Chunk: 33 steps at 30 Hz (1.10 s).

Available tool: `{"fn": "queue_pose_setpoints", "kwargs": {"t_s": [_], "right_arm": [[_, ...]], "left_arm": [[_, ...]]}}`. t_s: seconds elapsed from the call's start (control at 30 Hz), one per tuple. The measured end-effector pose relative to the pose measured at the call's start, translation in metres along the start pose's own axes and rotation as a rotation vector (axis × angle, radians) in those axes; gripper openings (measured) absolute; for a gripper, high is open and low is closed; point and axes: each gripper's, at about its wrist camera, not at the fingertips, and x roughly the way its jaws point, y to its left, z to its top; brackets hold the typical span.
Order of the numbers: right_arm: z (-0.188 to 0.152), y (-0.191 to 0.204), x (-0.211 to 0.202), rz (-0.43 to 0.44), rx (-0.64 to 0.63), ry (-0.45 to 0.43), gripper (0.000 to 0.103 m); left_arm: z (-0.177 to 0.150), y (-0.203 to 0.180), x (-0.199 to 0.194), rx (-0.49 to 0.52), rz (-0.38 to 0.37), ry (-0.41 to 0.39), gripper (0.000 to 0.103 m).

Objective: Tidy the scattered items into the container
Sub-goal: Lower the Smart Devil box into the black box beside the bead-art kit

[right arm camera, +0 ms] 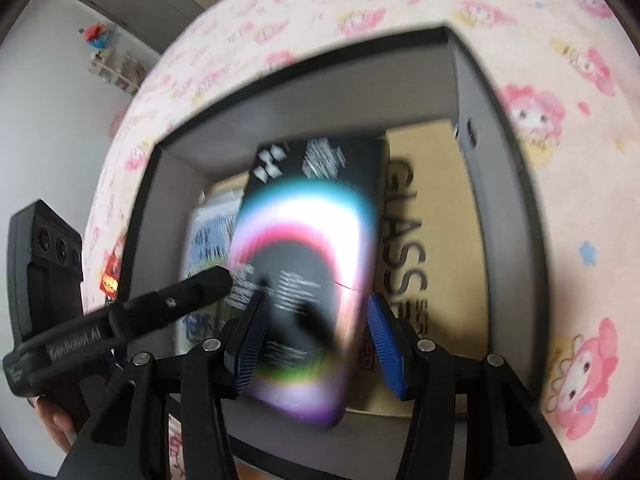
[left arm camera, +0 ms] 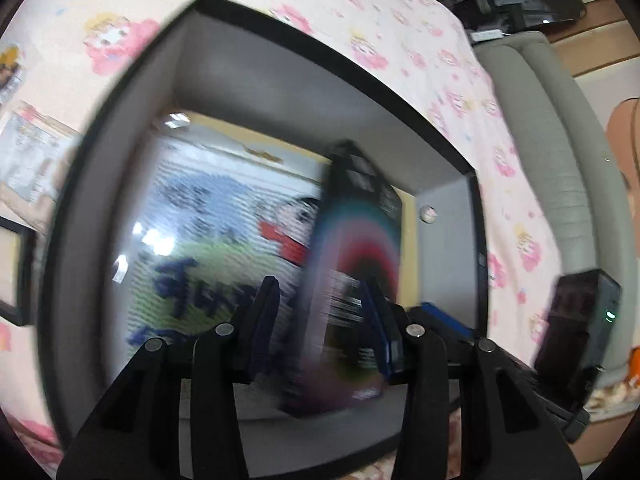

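Scattered items now lie partly inside the grey container (left arm camera: 280, 92), which fills the middle of both frames on the pink-patterned bedspread (left arm camera: 400, 40). Your right gripper (right arm camera: 316, 328) has its 2 blue pads spread either side of the black rainbow-arc box (right arm camera: 304, 264); blur hides whether they press it. Your left gripper (left arm camera: 320, 320) shows that same box between its fingers, contact equally unclear. A cartoon packet (left arm camera: 208, 232) lies on the container floor at centre left, a brown "GLASS" box (right arm camera: 432, 240) at right.
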Motion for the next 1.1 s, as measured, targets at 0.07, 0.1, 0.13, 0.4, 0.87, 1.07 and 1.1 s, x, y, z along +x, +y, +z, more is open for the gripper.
{"fn": "queue_pose_setpoints", "kwargs": {"t_s": [0.07,0.1,0.13,0.4,0.87,1.07,1.1], "right_arm": [[0.001,0.005,0.000,-0.025,-0.015,-0.013,0.048],[0.002,0.007,0.002,-0.046,-0.028,-0.013,0.048],[0.001,0.010,0.004,-0.067,-0.042,-0.012,0.048],[0.000,0.007,0.003,-0.136,-0.078,-0.024,0.045],[0.004,0.019,0.009,-0.237,-0.136,-0.053,0.045],[0.004,0.016,0.009,-0.229,-0.117,-0.047,0.044],[0.004,0.015,0.008,-0.226,-0.115,-0.046,0.043]], "left_arm": [[0.002,-0.003,0.004,0.023,0.067,0.014,0.042],[0.001,-0.004,0.007,0.033,0.075,0.025,0.042],[0.000,-0.009,0.012,0.041,0.074,0.045,0.042],[-0.001,-0.026,0.033,0.093,0.018,0.124,0.035],[0.015,-0.037,0.023,0.159,0.227,0.051,0.034],[0.014,-0.054,0.031,0.222,0.160,0.118,0.027],[0.015,-0.053,0.031,0.216,0.135,0.130,0.027]]}}
